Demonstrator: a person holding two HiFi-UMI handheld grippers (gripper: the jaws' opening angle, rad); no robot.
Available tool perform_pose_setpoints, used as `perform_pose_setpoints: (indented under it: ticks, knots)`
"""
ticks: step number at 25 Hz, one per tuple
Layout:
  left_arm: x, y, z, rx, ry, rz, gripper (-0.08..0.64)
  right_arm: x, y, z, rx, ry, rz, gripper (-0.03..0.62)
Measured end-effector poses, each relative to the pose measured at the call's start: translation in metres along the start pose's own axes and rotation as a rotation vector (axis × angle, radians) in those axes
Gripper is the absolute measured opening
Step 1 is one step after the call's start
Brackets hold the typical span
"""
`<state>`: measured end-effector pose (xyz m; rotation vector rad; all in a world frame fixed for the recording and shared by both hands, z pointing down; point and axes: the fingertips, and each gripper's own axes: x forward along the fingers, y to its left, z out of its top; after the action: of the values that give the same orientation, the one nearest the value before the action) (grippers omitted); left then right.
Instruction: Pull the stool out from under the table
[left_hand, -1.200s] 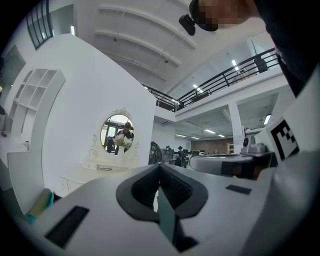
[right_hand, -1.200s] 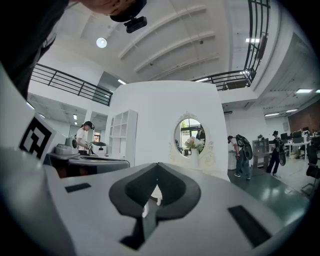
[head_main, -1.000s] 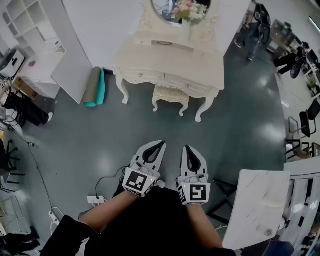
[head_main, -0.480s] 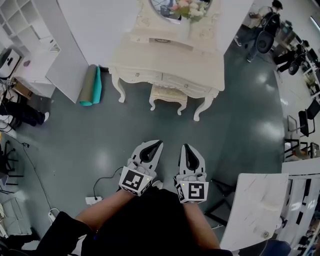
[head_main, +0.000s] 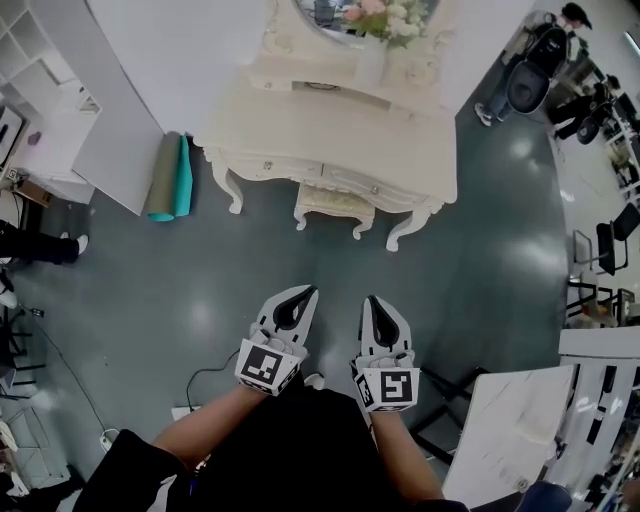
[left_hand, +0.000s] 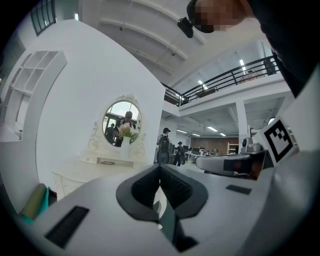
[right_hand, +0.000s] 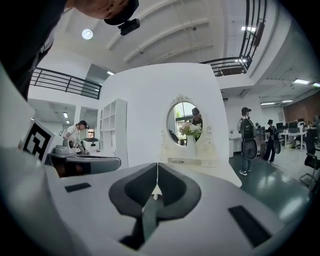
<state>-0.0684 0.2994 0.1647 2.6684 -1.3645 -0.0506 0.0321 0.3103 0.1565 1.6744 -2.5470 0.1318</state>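
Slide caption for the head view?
Left gripper and right gripper, both shut, face the stool tucked under the dressing table.

Bare floor (head_main: 330, 265) lies open toward twelve o'clock, up to the stool (head_main: 335, 203). The table legs (head_main: 405, 228) flank it. Rolled mats (head_main: 165, 180) lie at ten o'clock, and a white tabletop (head_main: 515, 420) stands at four.

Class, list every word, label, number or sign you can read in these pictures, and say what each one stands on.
None: no word or number can be read in any view.
Left marker cube on the left claw: black-and-white square pattern, not lettering.
Right marker cube on the right claw: same kind of pattern.
Dressing table, stool: no print shows.
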Motion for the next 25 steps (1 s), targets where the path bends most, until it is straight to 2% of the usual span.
perform_pose_setpoints:
  ticks: [6, 12, 18, 22, 25]
  knots:
    - [0.051, 0.064, -0.001, 0.001, 0.023, 0.005, 0.014, 0.072, -0.026, -0.011, 0.0, 0.068, -0.008, 0.018]
    - [0.091, 0.1, -0.008, -0.029, 0.063, -0.014, 0.014, 0.13, -0.056, -0.011, 0.033, 0.083, -0.066, 0.018]
    - [0.112, 0.126, -0.02, -0.024, 0.108, -0.065, 0.014, 0.163, -0.071, -0.019, 0.064, 0.119, -0.122, 0.018]
    - [0.129, 0.14, -0.03, -0.04, 0.112, -0.067, 0.014, 0.177, -0.086, -0.021, 0.057, 0.114, -0.151, 0.018]
    - [0.139, 0.15, -0.046, -0.052, 0.146, -0.049, 0.014, 0.183, -0.097, -0.033, 0.072, 0.12, -0.16, 0.019]
